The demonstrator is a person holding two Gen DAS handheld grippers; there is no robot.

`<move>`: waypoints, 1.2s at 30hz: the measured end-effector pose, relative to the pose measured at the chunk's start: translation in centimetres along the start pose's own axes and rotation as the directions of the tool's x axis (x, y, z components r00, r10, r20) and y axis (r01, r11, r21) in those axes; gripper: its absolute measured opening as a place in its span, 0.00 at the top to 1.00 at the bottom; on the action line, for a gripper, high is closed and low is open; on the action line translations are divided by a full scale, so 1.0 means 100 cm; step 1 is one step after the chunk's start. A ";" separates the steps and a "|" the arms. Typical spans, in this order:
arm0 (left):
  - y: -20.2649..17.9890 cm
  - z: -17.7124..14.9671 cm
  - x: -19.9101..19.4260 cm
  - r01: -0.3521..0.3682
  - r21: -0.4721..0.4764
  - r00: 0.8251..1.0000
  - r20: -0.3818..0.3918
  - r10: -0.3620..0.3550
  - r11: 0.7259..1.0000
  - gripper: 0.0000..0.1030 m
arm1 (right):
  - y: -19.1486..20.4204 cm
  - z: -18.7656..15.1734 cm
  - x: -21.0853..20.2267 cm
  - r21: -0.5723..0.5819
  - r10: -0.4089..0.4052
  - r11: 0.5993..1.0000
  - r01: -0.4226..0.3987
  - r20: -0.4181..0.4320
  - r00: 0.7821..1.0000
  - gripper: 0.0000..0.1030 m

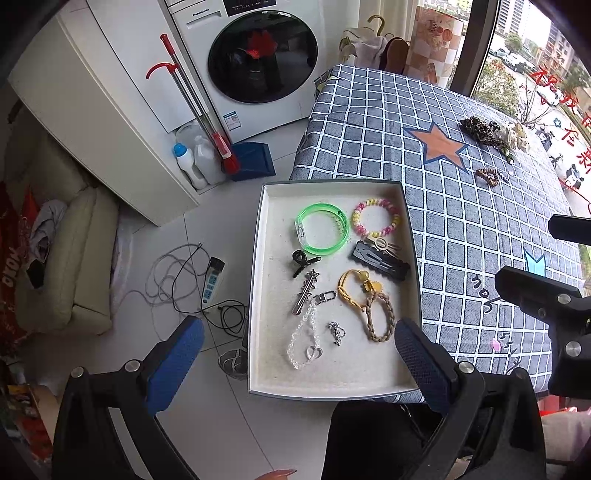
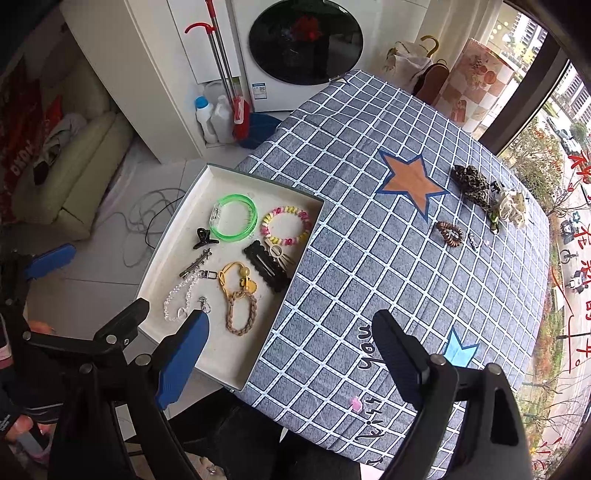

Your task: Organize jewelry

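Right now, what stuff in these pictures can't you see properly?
- Small silver charm in the tray: too small to tell its shape, left wrist view; in the right wrist view a blue finger partly hides it.
- Tiny item beside the brown scrunchie: too small to identify.
- Tray's near corner: overlapped by the right hand-held gripper.

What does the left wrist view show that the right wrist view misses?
Only the left wrist view shows the power strip and the washer's control panel.

Only the right wrist view shows the small silver piece clearly, beside the brown hair tie.

Both show the tray with the green bangle, the leopard scrunchie out on the checked cloth, and both grippers, left and right, open and empty.
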State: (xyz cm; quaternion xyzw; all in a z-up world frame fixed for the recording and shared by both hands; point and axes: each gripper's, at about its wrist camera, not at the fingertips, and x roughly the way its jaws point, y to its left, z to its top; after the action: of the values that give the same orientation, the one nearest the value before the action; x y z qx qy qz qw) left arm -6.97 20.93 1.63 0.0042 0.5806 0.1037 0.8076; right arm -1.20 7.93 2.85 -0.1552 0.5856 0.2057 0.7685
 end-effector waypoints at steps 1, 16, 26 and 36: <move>-0.001 0.000 -0.001 -0.001 0.004 1.000 0.000 0.001 1.000 0.00 | 0.001 0.000 -0.001 0.000 -0.002 1.000 0.002 -0.002 1.000 0.11; -0.004 -0.002 -0.003 -0.012 0.019 1.000 -0.004 0.012 1.000 0.00 | 0.000 -0.003 0.000 0.020 -0.021 1.000 0.021 -0.024 0.999 0.11; -0.005 -0.003 -0.002 -0.014 0.031 1.000 -0.007 0.014 0.999 0.00 | 0.002 -0.005 0.002 0.017 -0.016 1.000 0.017 -0.036 0.999 0.11; -0.004 -0.004 -0.003 -0.017 0.030 1.000 -0.010 0.017 0.999 0.00 | 0.004 -0.007 0.003 0.014 -0.015 1.000 0.016 -0.037 0.999 0.11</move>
State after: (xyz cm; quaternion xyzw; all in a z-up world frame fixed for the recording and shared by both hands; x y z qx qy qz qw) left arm -7.39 20.41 1.70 0.0204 0.5862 0.1019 0.8035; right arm -1.91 8.00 2.36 -0.1581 0.6000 0.1928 0.7601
